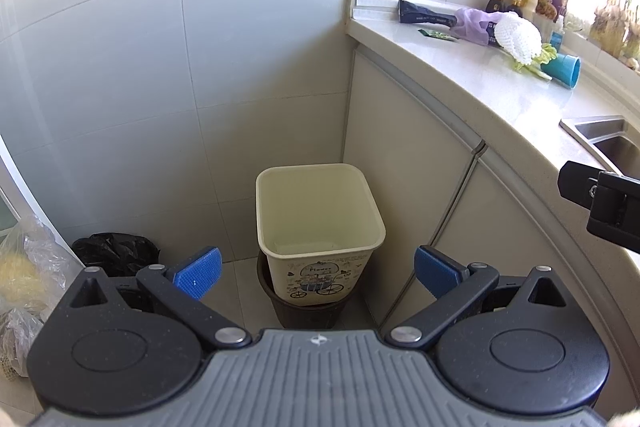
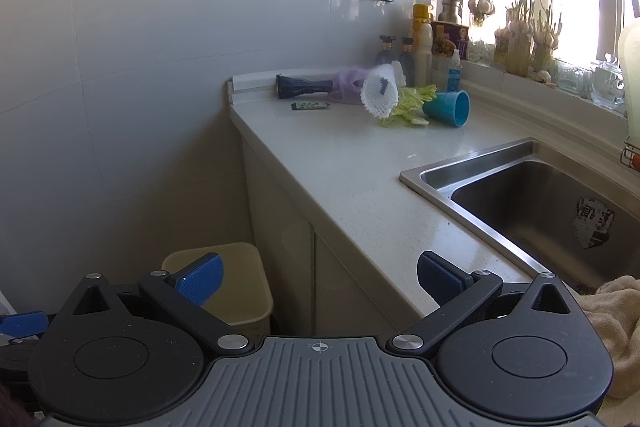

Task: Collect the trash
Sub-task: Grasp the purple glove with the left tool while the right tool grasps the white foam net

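The trash sits in a little heap at the far end of the pale stone counter [image 2: 360, 163], close to the wall: a white foam fruit net [image 2: 378, 91], some yellow-green cabbage leaves [image 2: 412, 101] under it, a blue plastic cup [image 2: 450, 108] lying on its side just beside the leaves, a thin purple plastic bag [image 2: 348, 83], a dark blue wrapper [image 2: 302, 87] and a small green packet [image 2: 310, 105]. It all lies loose and tipped over, which is why it looks like rubbish and not things put away. Down on the floor, in the corner next to the cupboard, a cream square plastic bin [image 1: 318, 211] with a cart picture stands inside a dark round basket [image 1: 306, 311], its mouth open and nothing much in it, ready to catch what gets dropped. The left hand-held gripper [image 1: 316, 273] hangs above that bin with its blue pads spread wide and nothing between them. The right hand-held gripper [image 2: 318, 277] points along the counter toward the heap, also spread wide and holding nothing, well apart from the trash. A steel sink [image 2: 532, 195] lies to its right, with what may be a scrap of paper in it, though the view is too dim to be sure. I think no piece has been picked up yet.
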Motion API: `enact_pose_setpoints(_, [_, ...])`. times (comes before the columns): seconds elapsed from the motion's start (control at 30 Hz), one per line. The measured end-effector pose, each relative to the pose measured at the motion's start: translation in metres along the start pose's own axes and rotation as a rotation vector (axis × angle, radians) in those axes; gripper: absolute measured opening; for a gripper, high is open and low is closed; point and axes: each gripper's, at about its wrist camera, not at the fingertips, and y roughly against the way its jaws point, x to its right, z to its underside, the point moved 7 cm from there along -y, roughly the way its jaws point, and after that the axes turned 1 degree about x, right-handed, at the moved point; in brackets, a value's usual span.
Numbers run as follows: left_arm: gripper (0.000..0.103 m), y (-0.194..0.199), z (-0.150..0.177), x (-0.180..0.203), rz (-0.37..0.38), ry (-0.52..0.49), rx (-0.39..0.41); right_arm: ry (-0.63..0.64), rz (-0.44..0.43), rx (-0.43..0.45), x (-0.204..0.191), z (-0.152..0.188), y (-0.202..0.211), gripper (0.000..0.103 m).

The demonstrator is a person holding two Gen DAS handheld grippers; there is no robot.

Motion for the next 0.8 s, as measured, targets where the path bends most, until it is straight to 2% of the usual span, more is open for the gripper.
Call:
enact_pose_setpoints(0.17, [0.103,-0.002,-0.006,0.002,0.0,-0.005,0.002,-0.003,0.005,0.009,0.003,-0.009,-0.003,0.103])
enact_pose_setpoints(0.33, [0.103,-0.01,-0.025,0.012,0.018,-0.021,0.022,-0.012,0.015,0.034,0.01,-0.033,-0.018,0.103])
enact_pose_setpoints(0.53, [0.103,-0.033,-0.059,0.035,0.128,-0.07,0.062,-0.028,0.034,0.086,0.026,-0.076,-0.054,0.103])
enact_pose_setpoints(0.8, [0.103,-0.053,-0.117,0.066,0.293,-0.136,0.077,-0.119,0.007,0.095,0.067,-0.137,-0.107,0.103])
